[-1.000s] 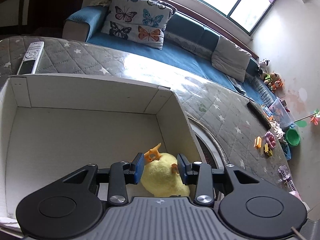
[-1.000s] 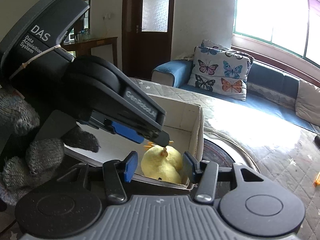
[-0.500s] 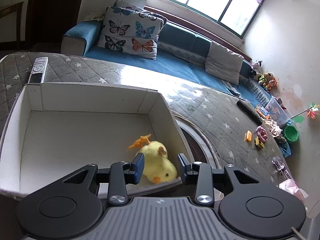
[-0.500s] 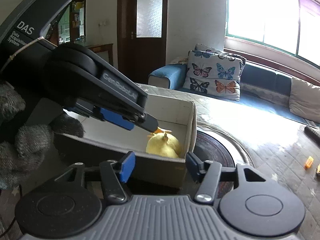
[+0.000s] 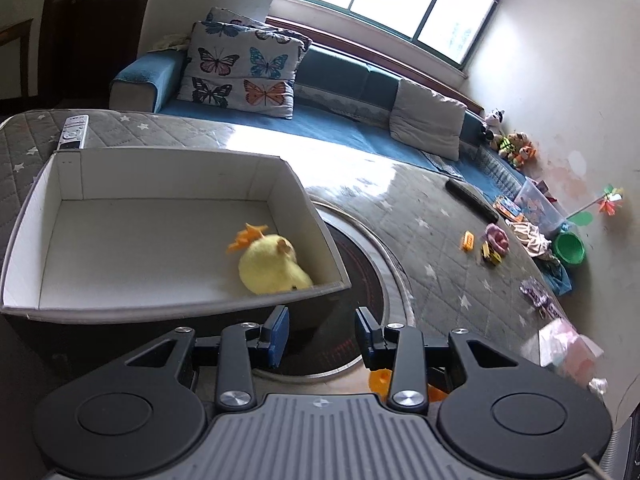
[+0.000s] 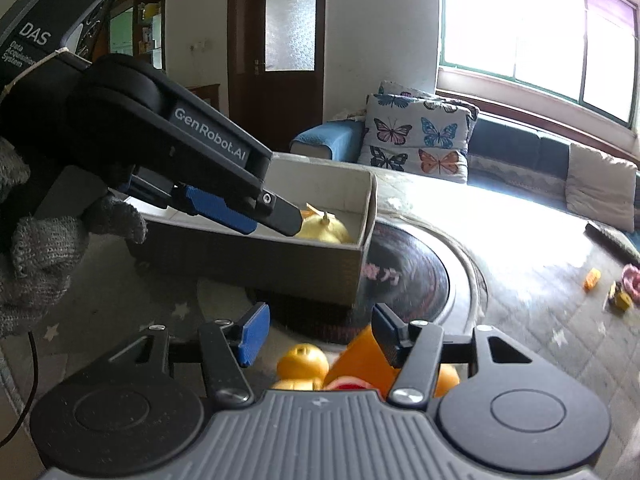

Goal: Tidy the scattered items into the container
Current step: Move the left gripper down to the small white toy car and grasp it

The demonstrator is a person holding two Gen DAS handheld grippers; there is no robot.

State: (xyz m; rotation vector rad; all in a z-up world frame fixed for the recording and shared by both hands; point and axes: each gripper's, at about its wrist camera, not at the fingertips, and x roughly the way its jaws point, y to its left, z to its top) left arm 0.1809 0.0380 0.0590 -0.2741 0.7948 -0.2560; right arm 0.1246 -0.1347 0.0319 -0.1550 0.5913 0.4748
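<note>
A yellow plush duck (image 5: 272, 266) lies in the near right corner of the white-lined box (image 5: 120, 176); it also shows in the right wrist view (image 6: 326, 230) inside the box (image 6: 280, 264). My left gripper (image 5: 322, 334) is open and empty, just outside the box's near wall; it also shows in the right wrist view (image 6: 276, 216). My right gripper (image 6: 318, 334) is open and empty above an orange toy (image 6: 360, 360) on the table. Small toys (image 5: 486, 246) lie scattered at the right.
A white remote (image 5: 74, 132) lies behind the box. A round black hotplate (image 5: 360, 272) is set in the quilted table. A dark remote (image 5: 472, 200) lies far right. A blue sofa (image 5: 340, 120) with cushions runs behind the table.
My left gripper let go of the duck, which stays in the box, and drew back out over the near wall. My right gripper pulled back and down towards the orange toy.
</note>
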